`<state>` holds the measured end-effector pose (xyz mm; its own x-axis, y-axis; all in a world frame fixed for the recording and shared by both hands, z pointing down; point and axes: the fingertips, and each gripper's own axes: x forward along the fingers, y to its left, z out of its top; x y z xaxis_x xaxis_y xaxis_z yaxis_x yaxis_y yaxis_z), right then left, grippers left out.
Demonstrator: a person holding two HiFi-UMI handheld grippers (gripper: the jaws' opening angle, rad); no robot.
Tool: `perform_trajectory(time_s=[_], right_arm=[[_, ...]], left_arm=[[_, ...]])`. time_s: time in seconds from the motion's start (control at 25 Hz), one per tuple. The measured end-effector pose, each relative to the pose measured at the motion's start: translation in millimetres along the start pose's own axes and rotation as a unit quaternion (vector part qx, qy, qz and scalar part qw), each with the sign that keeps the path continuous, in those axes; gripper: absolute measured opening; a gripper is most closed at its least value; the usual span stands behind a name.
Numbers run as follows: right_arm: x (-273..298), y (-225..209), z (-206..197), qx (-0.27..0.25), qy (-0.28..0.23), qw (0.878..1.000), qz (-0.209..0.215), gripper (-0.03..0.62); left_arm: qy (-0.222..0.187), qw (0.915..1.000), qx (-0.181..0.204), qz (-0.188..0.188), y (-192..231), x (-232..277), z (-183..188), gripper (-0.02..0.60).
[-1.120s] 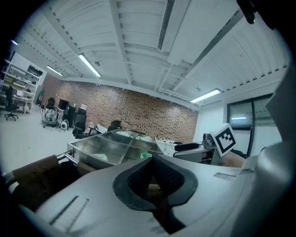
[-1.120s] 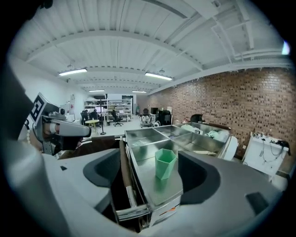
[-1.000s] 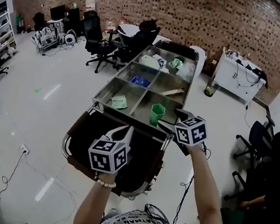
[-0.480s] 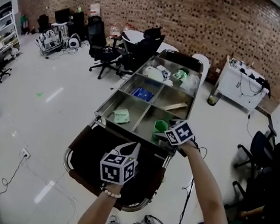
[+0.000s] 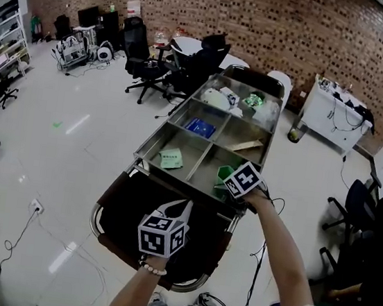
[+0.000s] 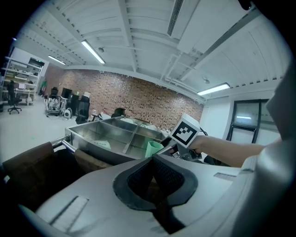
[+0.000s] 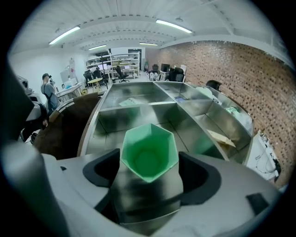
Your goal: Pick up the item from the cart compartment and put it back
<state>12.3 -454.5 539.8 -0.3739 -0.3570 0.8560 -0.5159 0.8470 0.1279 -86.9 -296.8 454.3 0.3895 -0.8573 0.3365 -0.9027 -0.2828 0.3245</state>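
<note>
Above cart (image 7: 134,113), right hand-held gripper (image 7: 148,178) seemingly grips cup (image 7: 149,152).

**Bright room, bent edges**

Long ceiling lights (image 7: 173,25) make the room bright. The shiny floor (image 5: 76,125) shows white glare. Both gripper views have dark round edges and bent lines. Up close, the green cup (image 7: 149,150) looks blurry.

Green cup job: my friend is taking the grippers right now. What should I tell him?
Right gripper: fingers closed on the green hexagonal cup, which sits low in the cart's near right compartment.
Left gripper: shut, empty, held over the cart's dark near section.
Done: the grasp.
Left: lift the cup out, then set it back in the compartment.
</note>
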Motion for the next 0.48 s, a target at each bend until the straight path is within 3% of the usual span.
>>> perform_trajectory(time_s=[0.12, 0.16, 0.2, 0.24, 0.48], right_arm=[[1.1, -1.6, -2.1, -0.002, 0.016, 1.000, -0.002, 0.414], [1.7, -2.5, -1.5, -0.004, 0.020, 1.000, -0.005, 0.398], [2.3, -3.2, -0.6, -0.005, 0.021, 1.000, -0.010, 0.328], [2.6, -3.5, 0.3, -0.005, 0.019, 1.000, -0.013, 0.325], [-18.5, 2.0, 20.1, 0.022, -0.055, 0.998, -0.009, 0.321]], left_arm=[[-0.001, 1.0000, 0.002, -0.003, -0.5, -1.1, -0.7, 0.000], [-0.002, 1.0000, 0.001, -0.003, -0.3, -1.5, -1.0, 0.000], [-0.003, 1.0000, 0.000, -0.003, 0.1, -2.2, -1.7, 0.000], [-0.003, 1.0000, -0.001, -0.003, 0.3, -2.9, -2.3, 0.000], [-0.009, 1.0000, 0.003, -0.001, 1.7, -5.5, -1.5, 0.000]])
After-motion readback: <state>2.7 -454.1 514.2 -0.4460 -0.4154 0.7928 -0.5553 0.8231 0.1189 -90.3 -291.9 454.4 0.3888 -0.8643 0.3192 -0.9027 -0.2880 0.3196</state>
